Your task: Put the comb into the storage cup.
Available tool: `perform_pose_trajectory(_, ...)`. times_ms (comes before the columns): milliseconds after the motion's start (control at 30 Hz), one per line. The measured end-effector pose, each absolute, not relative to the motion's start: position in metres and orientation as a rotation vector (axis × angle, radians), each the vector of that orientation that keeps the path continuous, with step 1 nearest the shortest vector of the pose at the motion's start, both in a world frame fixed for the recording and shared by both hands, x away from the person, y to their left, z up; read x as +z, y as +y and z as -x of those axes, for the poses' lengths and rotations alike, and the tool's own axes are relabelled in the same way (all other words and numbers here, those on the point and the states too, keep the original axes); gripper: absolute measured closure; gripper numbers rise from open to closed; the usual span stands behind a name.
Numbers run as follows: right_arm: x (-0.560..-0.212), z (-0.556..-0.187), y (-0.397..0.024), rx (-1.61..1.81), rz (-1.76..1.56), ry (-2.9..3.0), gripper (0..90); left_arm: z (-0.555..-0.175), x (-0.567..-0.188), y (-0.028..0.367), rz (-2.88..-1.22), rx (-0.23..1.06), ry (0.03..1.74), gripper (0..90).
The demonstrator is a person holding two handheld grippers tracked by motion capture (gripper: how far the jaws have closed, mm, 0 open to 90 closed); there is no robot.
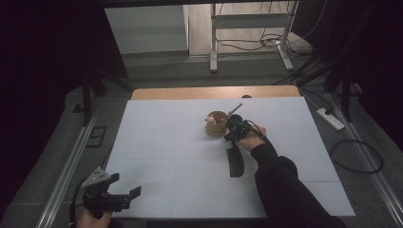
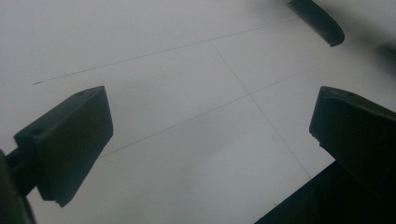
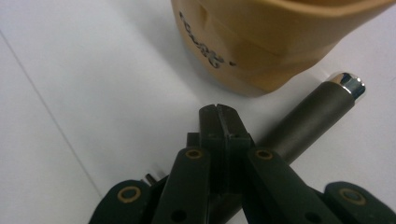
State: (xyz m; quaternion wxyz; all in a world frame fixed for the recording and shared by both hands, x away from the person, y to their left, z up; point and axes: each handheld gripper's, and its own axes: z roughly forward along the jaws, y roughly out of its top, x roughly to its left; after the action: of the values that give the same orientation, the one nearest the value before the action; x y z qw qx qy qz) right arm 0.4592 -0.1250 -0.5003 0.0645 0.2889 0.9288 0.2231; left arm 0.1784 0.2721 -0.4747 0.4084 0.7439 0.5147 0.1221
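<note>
Dark handle lies just beside closed right gripper, near cup.

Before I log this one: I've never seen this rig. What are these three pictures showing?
No robot: a person holds a two-jaw gripper in each hand. The high view looks down on the table; the other two come from cameras riding on the grippers. On the white table are a tan cup and a dark comb-like thing. The left gripper is open at the near edge, empty. The right gripper is shut beside the cup, over a dark handle with a shiny tip; whether it grips that is unclear.
</note>
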Motion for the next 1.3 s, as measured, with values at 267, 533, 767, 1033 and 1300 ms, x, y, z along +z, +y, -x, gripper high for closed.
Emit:
perform_pose_trajectory(267,-0.505,-0.465,-0.129,0.657,-0.895,2.797,89.7,-0.178,-0.475,0.272,-1.872,0.305,1.296,0.2)
perform_pose_trajectory(533,-0.504,-0.469,-0.138,0.640,-0.927,2.780,89.7,-0.178,-0.475,0.272,-1.873,0.306,1.295,0.2)
perform_pose_trajectory(767,-0.503,-0.472,-0.149,0.627,-0.968,2.760,89.7,-0.178,-0.475,0.272,-1.874,0.306,1.294,0.2)
perform_pose_trajectory(1033,-0.501,-0.471,-0.166,0.603,-1.013,2.750,89.7,-0.178,-0.475,0.272,-1.876,0.308,1.294,0.3)
perform_pose_trajectory(1300,-0.501,-0.470,-0.185,0.610,-1.065,2.729,89.7,-0.178,-0.475,0.272,-1.875,0.307,1.294,0.3)
